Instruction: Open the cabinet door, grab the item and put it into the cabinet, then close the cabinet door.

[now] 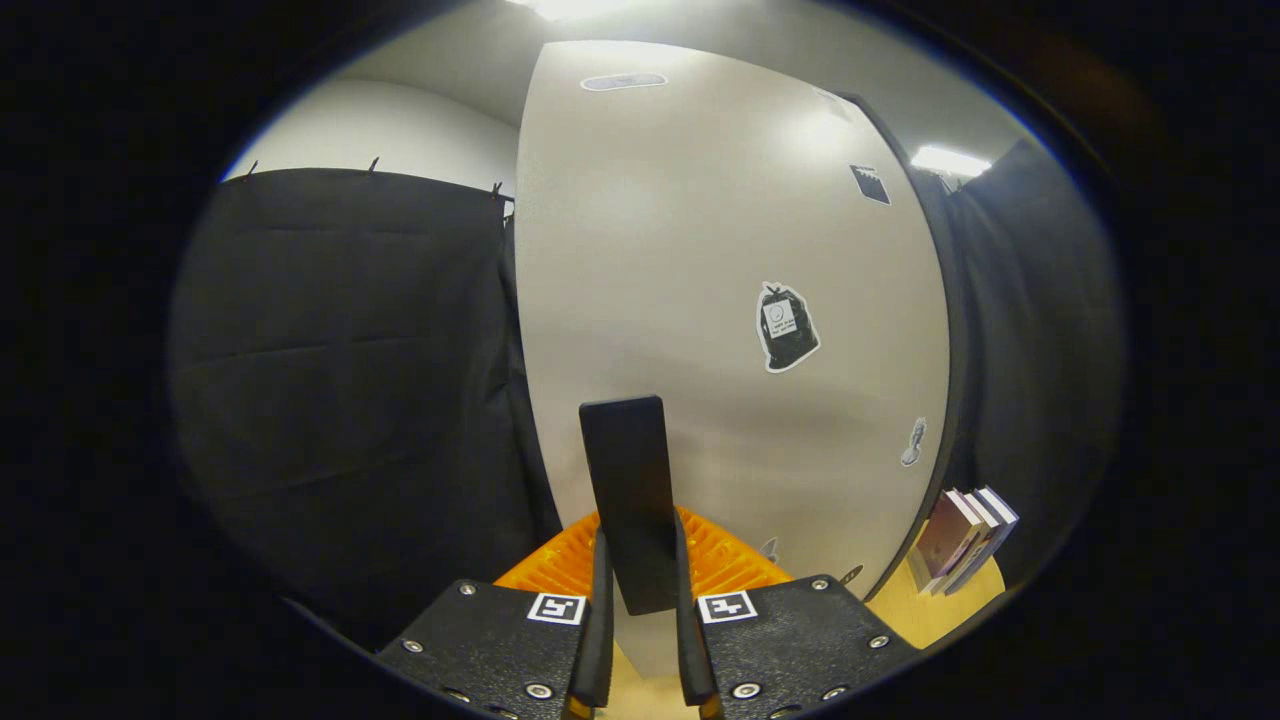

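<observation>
Black handle (630,500) was what we saw pinched in the claw (640,590), both fingers pressed against its sides, and it stood upright off the pale grey cabinet door (700,280). That door had a few stickers on it, the biggest shaped like a dark bag (786,327). Off past the door's right edge we spotted a small stack of books (962,538) leaning on the wooden desk (930,610). We couldn't tell whether the door was ajar.
</observation>
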`<state>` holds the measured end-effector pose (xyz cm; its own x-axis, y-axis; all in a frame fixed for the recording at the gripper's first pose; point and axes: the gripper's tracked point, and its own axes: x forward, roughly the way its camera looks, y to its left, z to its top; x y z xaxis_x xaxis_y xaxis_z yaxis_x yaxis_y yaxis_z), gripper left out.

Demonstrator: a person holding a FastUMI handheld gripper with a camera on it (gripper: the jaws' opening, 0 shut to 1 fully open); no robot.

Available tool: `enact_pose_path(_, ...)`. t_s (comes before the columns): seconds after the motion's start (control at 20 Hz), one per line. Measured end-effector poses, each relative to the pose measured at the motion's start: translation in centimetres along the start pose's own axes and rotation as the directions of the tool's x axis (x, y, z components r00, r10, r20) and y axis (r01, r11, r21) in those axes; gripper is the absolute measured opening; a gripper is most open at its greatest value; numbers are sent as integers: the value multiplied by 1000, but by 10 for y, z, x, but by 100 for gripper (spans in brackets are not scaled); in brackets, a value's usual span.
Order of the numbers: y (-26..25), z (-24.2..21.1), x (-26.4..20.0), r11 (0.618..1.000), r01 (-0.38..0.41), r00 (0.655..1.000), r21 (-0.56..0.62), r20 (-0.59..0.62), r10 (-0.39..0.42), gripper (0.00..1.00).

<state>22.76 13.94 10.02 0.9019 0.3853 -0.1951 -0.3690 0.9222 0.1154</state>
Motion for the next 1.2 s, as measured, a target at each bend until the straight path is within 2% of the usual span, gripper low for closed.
enact_pose_path(0.4,-10,-1,-13,1000,-6,1000,2,10,6,27)
enact_pose_path(0.8,-26,1,-33,999,36,999,-8,31,-36,26)
enact_pose_path(1.05,-43,3,-42,995,102,994,-16,51,-101,26)
enact_pose_path(1.2,-60,6,-48,985,168,984,-30,69,-165,25)
